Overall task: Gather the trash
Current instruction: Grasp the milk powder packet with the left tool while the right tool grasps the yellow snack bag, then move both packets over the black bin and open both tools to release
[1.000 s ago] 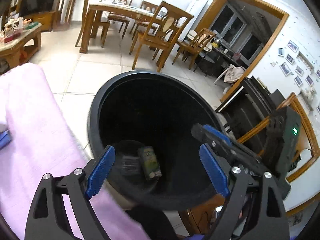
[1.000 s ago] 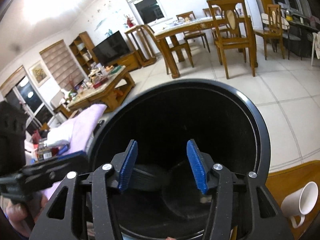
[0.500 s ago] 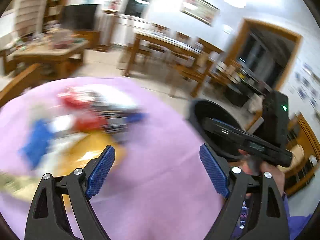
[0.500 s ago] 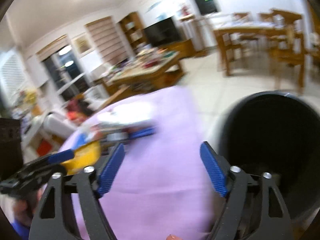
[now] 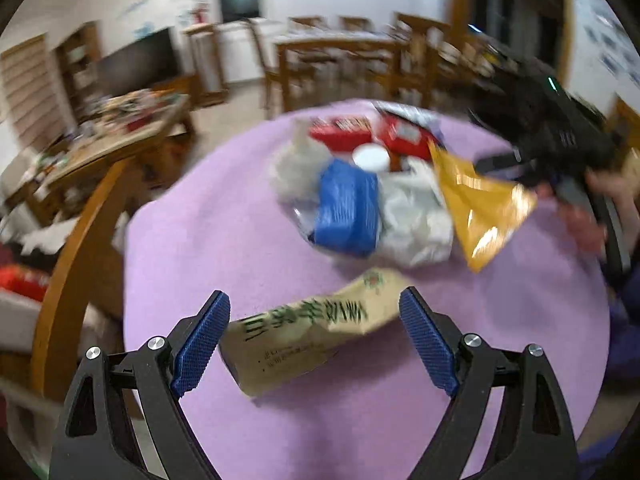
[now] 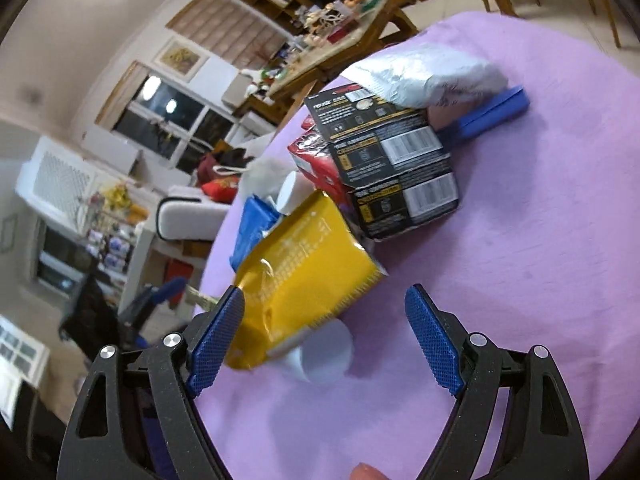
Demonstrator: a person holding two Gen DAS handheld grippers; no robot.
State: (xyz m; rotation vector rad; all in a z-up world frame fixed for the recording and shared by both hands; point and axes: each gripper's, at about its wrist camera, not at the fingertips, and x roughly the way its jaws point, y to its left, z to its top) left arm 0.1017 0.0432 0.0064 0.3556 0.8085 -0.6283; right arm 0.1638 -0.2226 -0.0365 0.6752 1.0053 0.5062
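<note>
A pile of trash lies on a purple-covered table (image 5: 240, 232). My left gripper (image 5: 314, 340) is open and empty, just above a beige carton (image 5: 308, 332) with green print that lies between its fingers. Behind it are a blue packet (image 5: 348, 208), crumpled white wrap (image 5: 412, 216), a yellow foil bag (image 5: 476, 208) and red boxes (image 5: 340, 132). My right gripper (image 6: 324, 340) is open and empty over the yellow foil bag (image 6: 304, 276) and a small white cup (image 6: 324, 356) lying on its side. Black and red boxes (image 6: 384, 172) and a silver bag (image 6: 424, 72) lie beyond.
A wooden chair back (image 5: 76, 256) stands at the table's left edge. A cluttered coffee table (image 5: 108, 132) and a dining table with chairs (image 5: 352, 56) stand behind. The right gripper's body (image 5: 548, 136) reaches in at the right of the left wrist view.
Both grippers have swung away from the black bin to the purple table and now hover over the trash pile. The bin is out of view. Both stay open.
</note>
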